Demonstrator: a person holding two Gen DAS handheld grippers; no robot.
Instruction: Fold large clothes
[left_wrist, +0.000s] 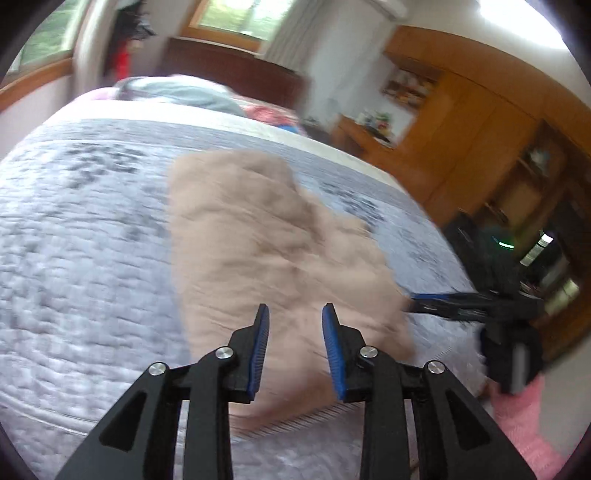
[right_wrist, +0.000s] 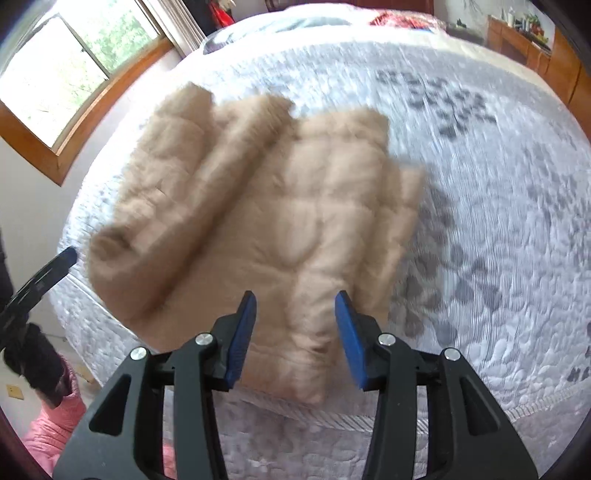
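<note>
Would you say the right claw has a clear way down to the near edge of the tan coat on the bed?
Probably yes. The right claw hangs open just above the tan coat, nothing lies between them, and the left claw is off to the side.

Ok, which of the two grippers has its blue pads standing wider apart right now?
The right gripper: its own camera shows a clearly wider gap between its pads than the left gripper shows in its view. Both stand open above the tan coat, holding nothing.
</note>
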